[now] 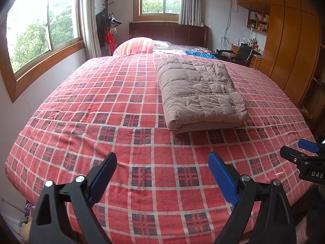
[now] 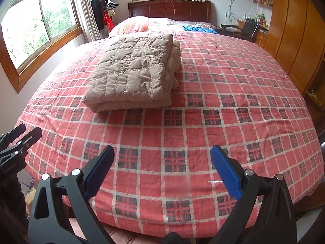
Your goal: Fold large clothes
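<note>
A beige quilted down garment (image 1: 200,89) lies folded into a thick rectangle on the red plaid bed (image 1: 113,134); in the right wrist view the same folded garment (image 2: 136,71) sits left of centre on the bed (image 2: 223,105). My left gripper (image 1: 162,160) hovers open over the bed's near edge, well short of the garment, holding nothing. My right gripper (image 2: 162,154) is open too, above the near edge and empty. Each gripper shows at the side of the other's view: the right gripper (image 1: 298,150) at the right, the left gripper (image 2: 26,132) at the left.
A striped pillow (image 1: 135,45) and a blue cloth (image 1: 200,53) lie near the dark headboard (image 1: 168,31). Windows (image 1: 40,30) line the left wall, beside a coat stand (image 1: 108,20). Wooden wardrobes (image 1: 292,46) and a desk chair (image 1: 243,53) stand to the right.
</note>
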